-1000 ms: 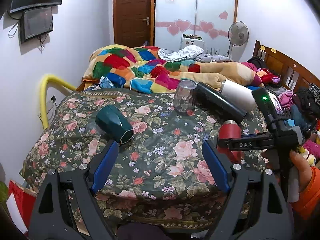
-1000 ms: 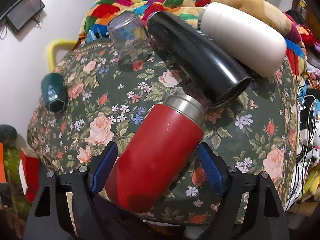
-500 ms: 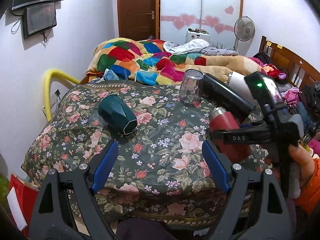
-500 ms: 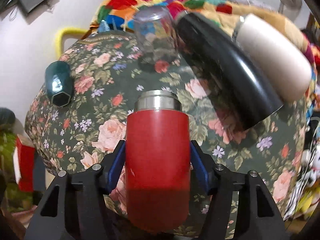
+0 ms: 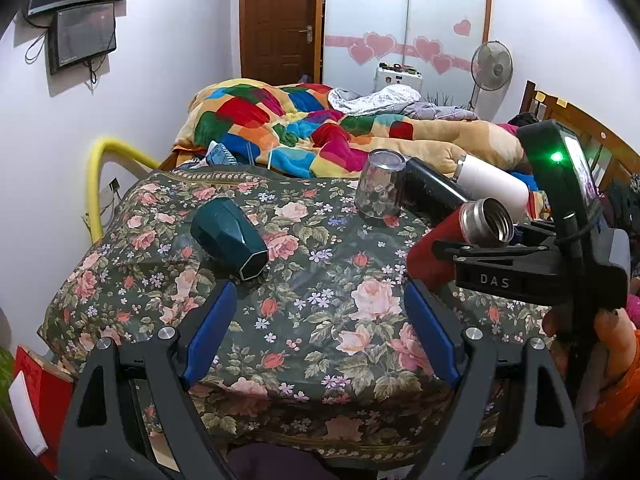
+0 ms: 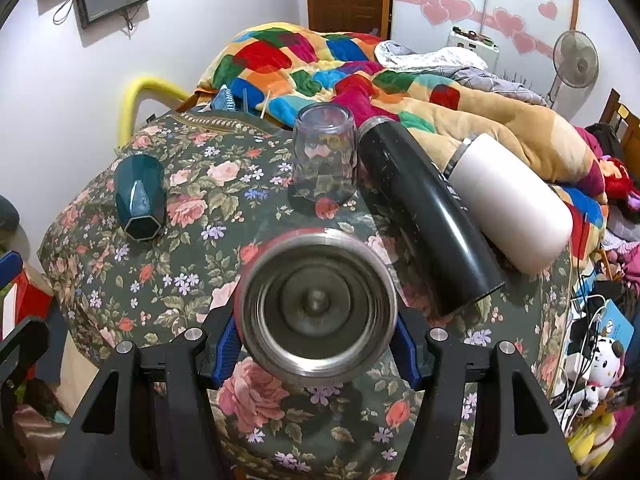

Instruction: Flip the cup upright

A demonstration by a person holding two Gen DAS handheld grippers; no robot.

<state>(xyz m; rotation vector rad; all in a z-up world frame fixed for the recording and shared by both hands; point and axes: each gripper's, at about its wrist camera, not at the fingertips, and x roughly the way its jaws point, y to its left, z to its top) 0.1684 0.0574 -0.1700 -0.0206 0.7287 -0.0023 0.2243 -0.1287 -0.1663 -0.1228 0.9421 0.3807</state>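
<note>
My right gripper [image 6: 316,344] is shut on a red steel-necked flask cup [image 6: 318,308], whose open mouth faces the right wrist camera. In the left wrist view the red cup [image 5: 460,236] is tilted, lifted off the floral tablecloth [image 5: 320,300], mouth up and to the right, with the right gripper [image 5: 440,256] clamped on its body. My left gripper [image 5: 320,332] is open and empty above the table's front edge. A dark green cup [image 5: 228,238] lies on its side at the left.
A clear glass [image 6: 324,160] stands upside down at the back. A black flask [image 6: 428,216] and a white flask [image 6: 512,204] lie on their sides at the right. A bed with a bright quilt [image 5: 300,128] is behind the table.
My right gripper closed on the red cup, lifted it off the cloth and tilted its mouth upward, toward the right wrist camera. My left gripper stayed open and drew back a little.
</note>
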